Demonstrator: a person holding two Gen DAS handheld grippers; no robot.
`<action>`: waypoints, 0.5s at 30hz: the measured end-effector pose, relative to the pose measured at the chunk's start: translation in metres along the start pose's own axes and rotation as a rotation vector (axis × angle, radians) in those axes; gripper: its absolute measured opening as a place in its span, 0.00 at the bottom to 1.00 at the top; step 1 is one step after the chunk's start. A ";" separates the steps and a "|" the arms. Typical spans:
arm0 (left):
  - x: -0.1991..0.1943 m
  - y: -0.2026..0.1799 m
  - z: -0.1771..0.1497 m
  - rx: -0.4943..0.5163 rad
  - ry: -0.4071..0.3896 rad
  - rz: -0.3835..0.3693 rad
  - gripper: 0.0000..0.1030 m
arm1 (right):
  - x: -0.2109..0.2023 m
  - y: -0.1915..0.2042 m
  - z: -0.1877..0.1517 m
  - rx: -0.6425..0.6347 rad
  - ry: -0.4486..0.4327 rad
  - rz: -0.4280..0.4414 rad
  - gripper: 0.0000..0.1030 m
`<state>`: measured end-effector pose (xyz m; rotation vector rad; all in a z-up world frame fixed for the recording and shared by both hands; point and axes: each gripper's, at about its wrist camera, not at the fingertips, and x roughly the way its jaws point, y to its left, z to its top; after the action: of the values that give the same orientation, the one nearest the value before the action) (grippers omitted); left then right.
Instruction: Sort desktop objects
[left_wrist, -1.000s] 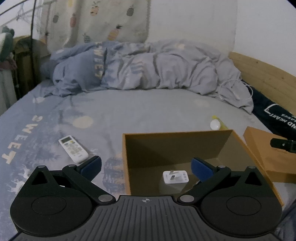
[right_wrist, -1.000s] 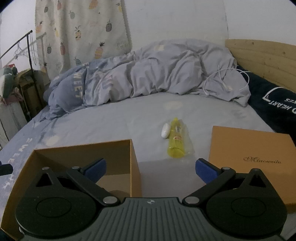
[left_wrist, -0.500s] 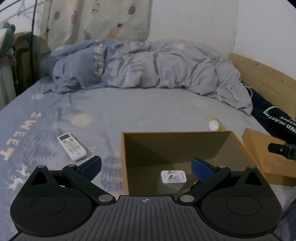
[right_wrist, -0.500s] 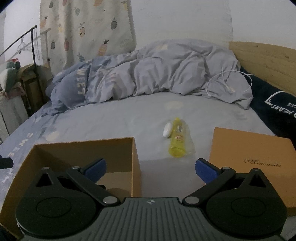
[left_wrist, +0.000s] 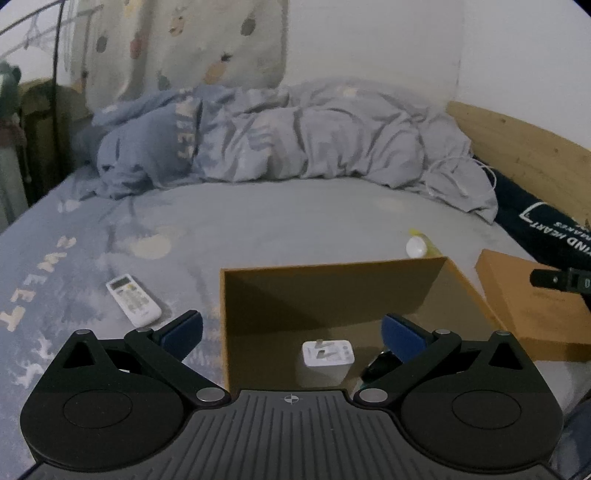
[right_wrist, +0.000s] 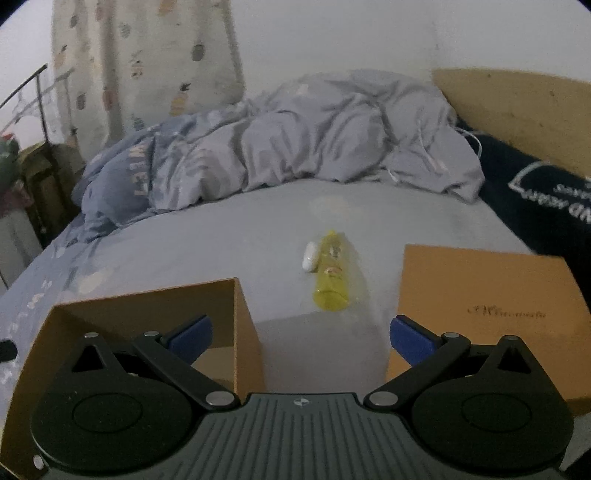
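One charger (left_wrist: 328, 353) in box (left_wrist: 334, 271) between spread left claw (left_wrist: 291, 330); remote (left_wrist: 133, 300) outside left; bottle (right_wrist: 331, 273) ahead of spread right claw (right_wrist: 300, 334).

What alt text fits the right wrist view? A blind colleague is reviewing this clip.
The open right gripper hovers empty over a grey bedsheet, aimed at a yellow bottle lying flat with a small white object beside it. An open cardboard box sits left, its flat lid right, a rumpled duvet behind.

bed (left_wrist: 295, 221) | remote (left_wrist: 133, 301) | box (left_wrist: 332, 269) | lid (right_wrist: 487, 280) | bottle (right_wrist: 332, 273) | duvet (left_wrist: 295, 136)
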<state>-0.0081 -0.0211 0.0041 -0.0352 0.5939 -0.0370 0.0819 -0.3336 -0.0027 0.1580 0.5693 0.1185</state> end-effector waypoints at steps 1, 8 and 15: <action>-0.001 0.000 0.000 0.001 0.000 -0.004 1.00 | 0.000 -0.002 0.001 0.005 -0.002 0.002 1.00; 0.005 0.000 0.011 -0.043 0.028 0.001 1.00 | 0.000 -0.013 0.005 0.039 -0.013 0.013 1.00; 0.013 -0.001 0.038 -0.088 0.011 0.010 1.00 | 0.003 -0.025 0.029 0.057 -0.010 -0.003 1.00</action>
<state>0.0241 -0.0220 0.0280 -0.1171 0.6064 -0.0013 0.1021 -0.3608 0.0150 0.2126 0.5629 0.0987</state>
